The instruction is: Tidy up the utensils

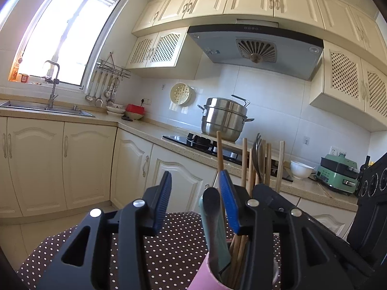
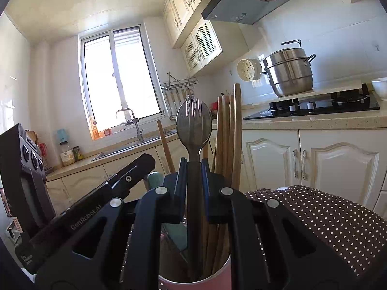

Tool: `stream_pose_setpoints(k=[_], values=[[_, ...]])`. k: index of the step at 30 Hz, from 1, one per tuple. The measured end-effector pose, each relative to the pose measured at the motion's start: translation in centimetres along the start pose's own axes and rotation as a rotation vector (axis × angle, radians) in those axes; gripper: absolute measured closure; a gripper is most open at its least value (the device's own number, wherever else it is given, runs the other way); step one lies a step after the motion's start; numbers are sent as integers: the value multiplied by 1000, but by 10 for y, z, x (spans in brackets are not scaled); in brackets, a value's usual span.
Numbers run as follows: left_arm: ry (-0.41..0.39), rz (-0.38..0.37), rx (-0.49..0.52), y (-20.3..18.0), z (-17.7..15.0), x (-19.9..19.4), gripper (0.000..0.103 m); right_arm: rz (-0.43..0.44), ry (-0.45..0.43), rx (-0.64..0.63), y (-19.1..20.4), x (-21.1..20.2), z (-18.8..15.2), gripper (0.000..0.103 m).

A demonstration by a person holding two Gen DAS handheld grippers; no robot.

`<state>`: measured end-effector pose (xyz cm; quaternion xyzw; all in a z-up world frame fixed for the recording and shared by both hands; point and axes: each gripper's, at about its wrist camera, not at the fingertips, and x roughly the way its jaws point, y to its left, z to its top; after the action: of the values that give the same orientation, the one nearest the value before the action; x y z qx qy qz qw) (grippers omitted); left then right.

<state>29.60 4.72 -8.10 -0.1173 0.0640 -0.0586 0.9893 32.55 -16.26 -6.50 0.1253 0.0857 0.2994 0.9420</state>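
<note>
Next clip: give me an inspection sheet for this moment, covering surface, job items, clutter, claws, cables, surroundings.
Surface: polka-dot tablecloth, brown with white dots.
Job's things: pink utensil cup holding wooden chopsticks, a spoon with a fork behind it, and a teal-handled utensil.
Clutter: nothing seen on the cloth.
Claws: left claw open, the teal-handled utensil between its jaws but not pressed; right claw shut on the spoon's handle.
Cables: nothing seen.
Surroundings: steamer pot on the stove, sink under the window, green appliance.

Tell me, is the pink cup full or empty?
Full. The pink cup holds wooden chopsticks, a spoon and a green-handled utensil, all standing up.
</note>
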Motion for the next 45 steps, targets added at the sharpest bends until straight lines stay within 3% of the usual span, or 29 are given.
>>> stream_pose_setpoints(k=[10,26,32,37,45], values=[[37,42,44,-5,0,2,57,-25,30,-17,3,-5,-5,91],[122,77,108,-18,0,-21,40,-109,81,-26,15,-32,-10,90],[151,97,104,-19,2,-42,36,-160,68,-7,18,-57,-10,59],[154,92,130,-28,3,-67,35,-175,57,-25,30,-79,-3,58],[138,87,132,-46,17,-121,31,-226,27,-65,56,-131,13,49]])
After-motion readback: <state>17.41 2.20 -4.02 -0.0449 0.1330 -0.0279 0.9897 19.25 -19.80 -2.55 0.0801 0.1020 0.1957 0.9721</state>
